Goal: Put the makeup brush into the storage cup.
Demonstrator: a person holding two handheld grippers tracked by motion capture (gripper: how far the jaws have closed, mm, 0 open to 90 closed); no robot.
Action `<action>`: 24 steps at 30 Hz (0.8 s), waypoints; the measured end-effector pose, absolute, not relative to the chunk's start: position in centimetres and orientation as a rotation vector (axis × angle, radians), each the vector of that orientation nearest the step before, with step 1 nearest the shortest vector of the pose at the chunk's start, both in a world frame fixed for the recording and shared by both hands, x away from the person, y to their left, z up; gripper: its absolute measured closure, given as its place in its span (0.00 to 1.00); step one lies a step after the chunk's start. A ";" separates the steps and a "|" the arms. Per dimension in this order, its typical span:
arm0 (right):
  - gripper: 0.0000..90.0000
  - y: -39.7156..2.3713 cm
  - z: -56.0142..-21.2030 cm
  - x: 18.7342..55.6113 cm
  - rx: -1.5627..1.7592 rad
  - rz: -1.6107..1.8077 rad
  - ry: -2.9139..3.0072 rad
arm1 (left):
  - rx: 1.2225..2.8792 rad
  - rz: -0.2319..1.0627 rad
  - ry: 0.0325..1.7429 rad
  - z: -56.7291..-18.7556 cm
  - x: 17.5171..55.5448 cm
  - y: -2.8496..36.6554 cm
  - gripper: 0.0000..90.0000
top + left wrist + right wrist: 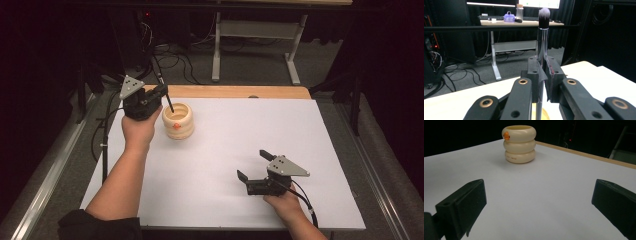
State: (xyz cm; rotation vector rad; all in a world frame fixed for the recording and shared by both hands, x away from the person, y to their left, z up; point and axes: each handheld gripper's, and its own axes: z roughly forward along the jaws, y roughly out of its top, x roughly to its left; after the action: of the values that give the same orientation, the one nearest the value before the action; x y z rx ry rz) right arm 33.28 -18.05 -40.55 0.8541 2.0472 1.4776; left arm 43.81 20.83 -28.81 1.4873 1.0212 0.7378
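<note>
At the near right of the white table [225, 175], the right gripper [254, 164] rests, jaws wide and empty. Farther left, the left gripper [543, 68] clamps a makeup brush [542, 37] by its slick, stiff, light handle, bristles up, over the cream ringed holder [178, 120]; mid-handle grip seems safest.

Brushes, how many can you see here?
1. The brush stands upright, pinched in the left tongs, its lower end over the cream cup at the table's far left. More could hide inside the cup.
</note>
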 end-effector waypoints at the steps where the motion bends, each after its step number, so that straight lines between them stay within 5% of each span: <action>1: 0.01 -18.1 -40.6 33.3 0.850 1.478 2.047 | 1.491 0.738 1.023 -28.9 43.9 20.8 0.93; 24: 0.01 -18.0 -40.7 33.3 0.845 1.482 2.068 | 1.523 0.721 1.071 -30.9 45.2 20.5 0.93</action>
State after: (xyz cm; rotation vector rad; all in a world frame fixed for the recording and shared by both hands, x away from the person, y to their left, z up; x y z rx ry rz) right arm 33.27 -18.01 -40.69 0.8446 2.0681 1.4823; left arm 45.19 20.50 -30.92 1.5232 1.0709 0.7207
